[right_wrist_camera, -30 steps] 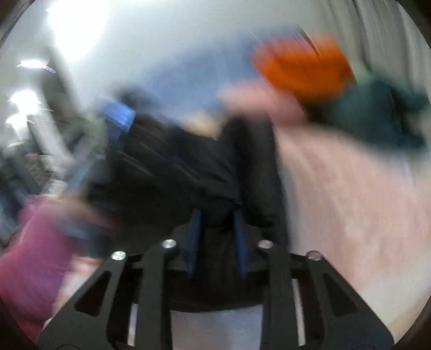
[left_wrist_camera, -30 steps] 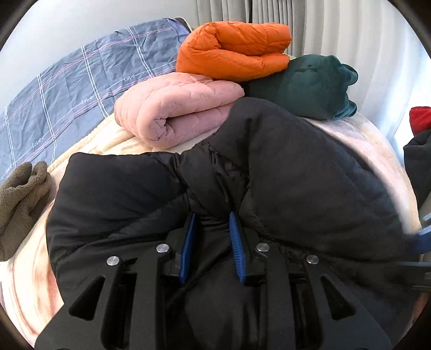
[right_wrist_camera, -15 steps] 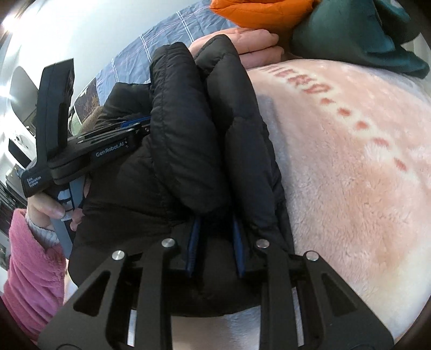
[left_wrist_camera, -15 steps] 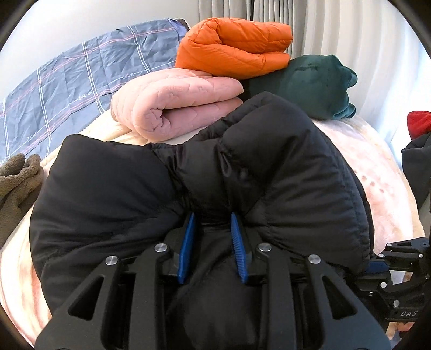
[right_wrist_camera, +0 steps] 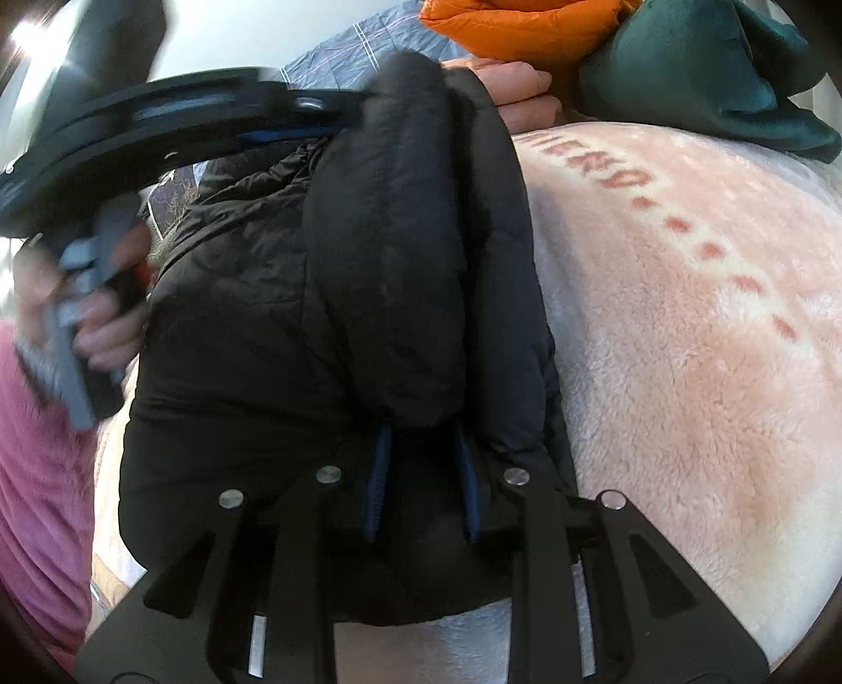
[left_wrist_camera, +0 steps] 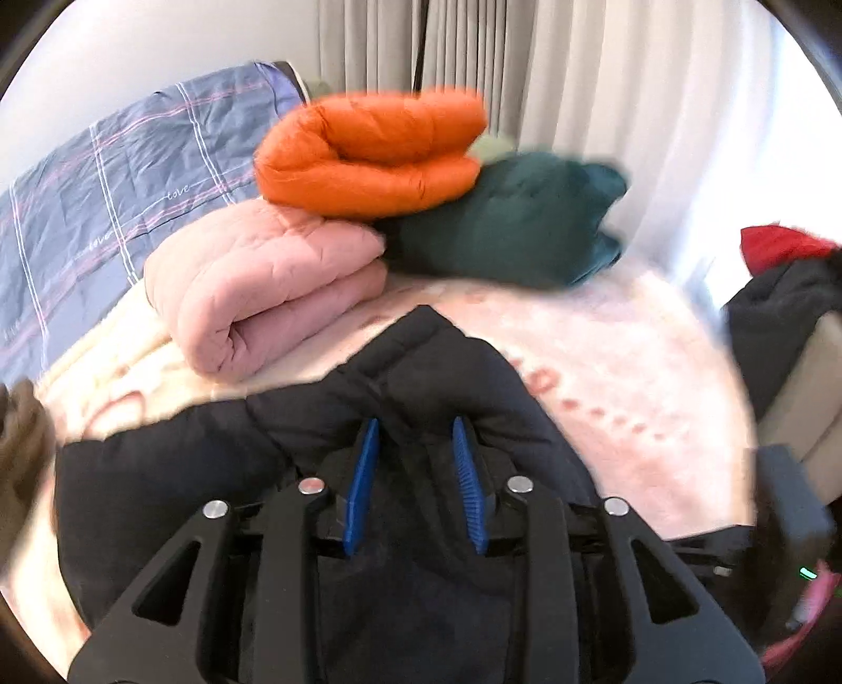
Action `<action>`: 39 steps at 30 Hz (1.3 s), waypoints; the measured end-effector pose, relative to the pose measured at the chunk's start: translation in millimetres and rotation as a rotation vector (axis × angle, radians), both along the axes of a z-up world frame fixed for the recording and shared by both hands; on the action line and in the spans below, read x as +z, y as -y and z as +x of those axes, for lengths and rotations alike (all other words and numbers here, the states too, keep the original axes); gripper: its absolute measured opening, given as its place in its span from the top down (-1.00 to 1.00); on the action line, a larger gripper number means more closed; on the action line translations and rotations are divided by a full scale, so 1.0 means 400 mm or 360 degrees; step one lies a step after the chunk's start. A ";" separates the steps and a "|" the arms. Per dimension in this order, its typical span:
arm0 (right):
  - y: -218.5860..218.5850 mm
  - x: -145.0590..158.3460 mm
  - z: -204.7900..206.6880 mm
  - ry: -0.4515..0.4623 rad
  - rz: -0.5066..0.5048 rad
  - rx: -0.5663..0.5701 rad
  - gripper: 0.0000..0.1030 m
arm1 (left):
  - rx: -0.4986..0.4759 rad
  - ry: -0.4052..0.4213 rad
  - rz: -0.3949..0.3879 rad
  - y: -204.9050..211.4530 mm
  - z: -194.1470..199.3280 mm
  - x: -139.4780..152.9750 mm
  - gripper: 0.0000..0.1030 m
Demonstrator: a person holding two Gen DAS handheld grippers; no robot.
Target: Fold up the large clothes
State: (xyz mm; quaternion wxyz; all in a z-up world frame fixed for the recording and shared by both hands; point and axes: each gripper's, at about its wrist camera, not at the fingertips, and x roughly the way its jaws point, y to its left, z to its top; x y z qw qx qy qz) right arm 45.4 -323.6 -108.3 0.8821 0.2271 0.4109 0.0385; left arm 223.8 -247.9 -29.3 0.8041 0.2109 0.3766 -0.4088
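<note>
1. Left wrist view: the left gripper [left_wrist_camera: 413, 473] is clamped on a fold of the black puffer jacket [left_wrist_camera: 410, 379], fabric bunched between its blue pads [left_wrist_camera: 363, 479]; the jacket lies on the pink fleece blanket [left_wrist_camera: 621, 368] covering the bed, filling the near part of the view; beyond the jacket rests a folded pink quilted garment [left_wrist_camera: 263, 294]; a rolled orange jacket [left_wrist_camera: 368, 152] sits on top of the pink one, with a dark green garment [left_wrist_camera: 515, 221] touching it on the right; left of the jacket is a blue checked sheet [left_wrist_camera: 105, 184]; behind the stack hang pale curtains [left_wrist_camera: 552, 79]; at the far right edge lie a red item [left_wrist_camera: 773, 247] and dark clothing [left_wrist_camera: 779, 310]; the frame is slightly blurred.

2. Right wrist view: the right gripper [right_wrist_camera: 421, 481] is closed on a thick roll of the black puffer jacket [right_wrist_camera: 337, 294], which lies doubled over on the pink fleece blanket [right_wrist_camera: 684, 368]; left of the jacket the left gripper [right_wrist_camera: 294, 134] bites into its far edge, held by the person's hand [right_wrist_camera: 110, 315] in a pink sleeve [right_wrist_camera: 42, 473]; beyond the jacket appear the orange jacket [right_wrist_camera: 515, 26] and the dark green garment [right_wrist_camera: 710, 68].
</note>
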 end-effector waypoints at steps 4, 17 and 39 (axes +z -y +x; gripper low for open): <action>0.007 0.000 0.000 0.0029 0.0036 -0.0031 0.53 | 0.0207 -0.0132 0.0147 0.019 0.098 -0.123 0.25; -0.008 0.008 -0.007 0.0024 -0.0024 -0.0016 0.53 | 0.0272 -0.0083 0.0101 -0.017 0.068 -0.114 0.26; -0.013 0.006 -0.010 0.0057 -0.0031 -0.0003 0.51 | 0.0686 -0.0038 0.0056 -0.345 0.141 -0.148 -0.28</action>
